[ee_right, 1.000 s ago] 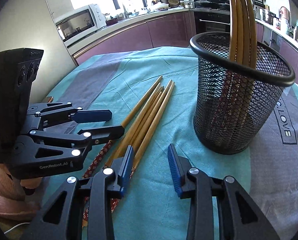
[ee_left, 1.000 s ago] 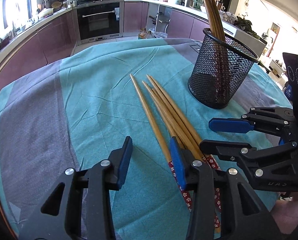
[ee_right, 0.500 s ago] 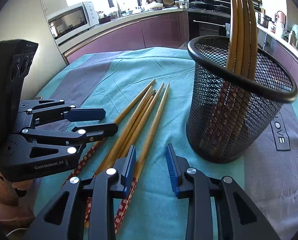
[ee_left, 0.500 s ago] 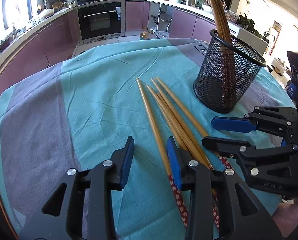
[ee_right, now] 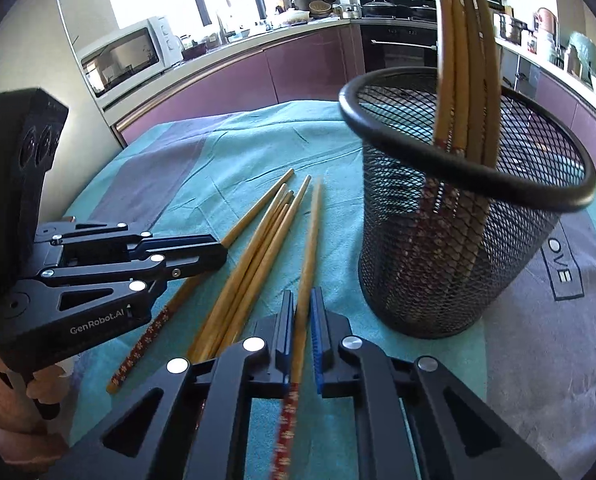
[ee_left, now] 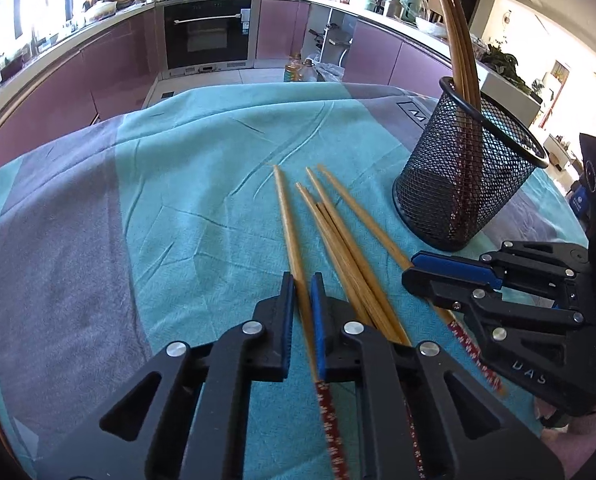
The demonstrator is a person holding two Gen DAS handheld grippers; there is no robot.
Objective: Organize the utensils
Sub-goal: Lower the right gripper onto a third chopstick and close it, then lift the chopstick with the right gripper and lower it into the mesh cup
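Claws, left (ee_left: 302, 280) and right (ee_right: 303, 296), each pinch one chopstick beside the mesh holder (ee_right: 458, 240).

tan chopsticks (ee_left: 340, 236), red floral ends; black mesh holder (ee_left: 458, 184); teal-grey striped cloth (ee_left: 178, 200).

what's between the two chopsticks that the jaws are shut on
Three loose chopsticks lie bunched between the left gripper's chopstick and the right gripper's chopstick, on the cloth. Both wrist views show it.

mesh holder (ee_left: 466, 184) blocks right, cloth (ee_left: 98, 220) free left
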